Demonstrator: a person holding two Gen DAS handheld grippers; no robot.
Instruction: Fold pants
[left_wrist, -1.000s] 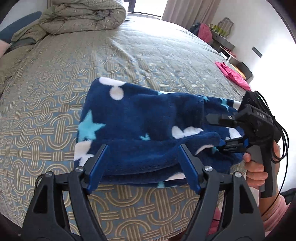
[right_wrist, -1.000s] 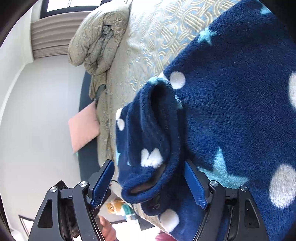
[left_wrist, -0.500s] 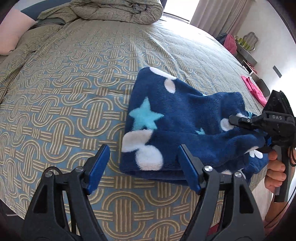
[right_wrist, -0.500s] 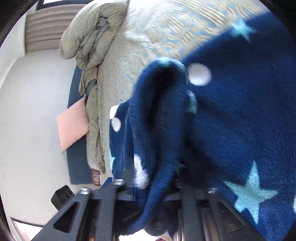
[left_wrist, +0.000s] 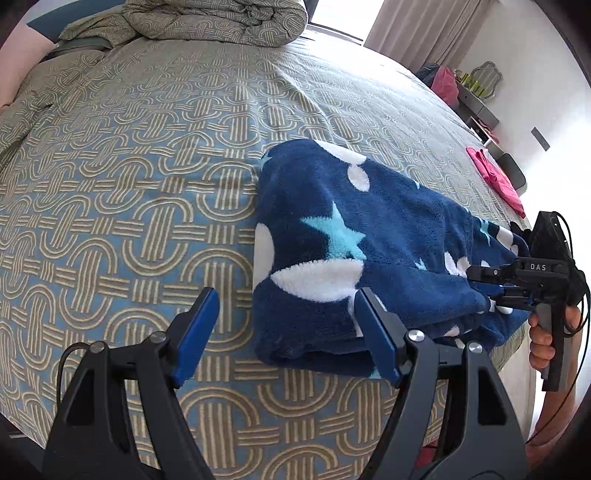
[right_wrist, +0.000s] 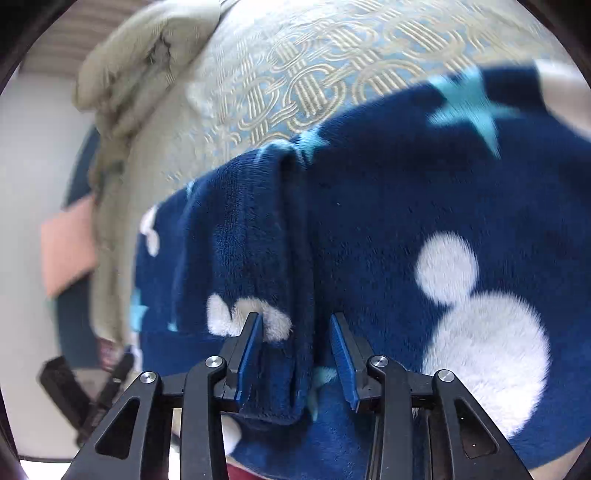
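Note:
The folded navy fleece pants (left_wrist: 369, 251) with white spots and light blue stars lie on the patterned bedspread near the bed's front right edge. My left gripper (left_wrist: 286, 328) is open and empty, just left of the pants' near corner. My right gripper (right_wrist: 295, 354) is shut on a thick fold of the pants (right_wrist: 369, 240), with the cloth bunched between its blue pads. It also shows in the left wrist view (left_wrist: 484, 284), at the pants' right end.
A rolled quilt (left_wrist: 221, 18) lies at the head of the bed. A pink garment (left_wrist: 495, 177) lies at the bed's right edge. A pink pillow (right_wrist: 66, 243) lies by the quilt. Curtains and a side table stand far right.
My right gripper has closed on the fold of the pants. My left gripper has shifted left, off the pants' near edge, and stays open.

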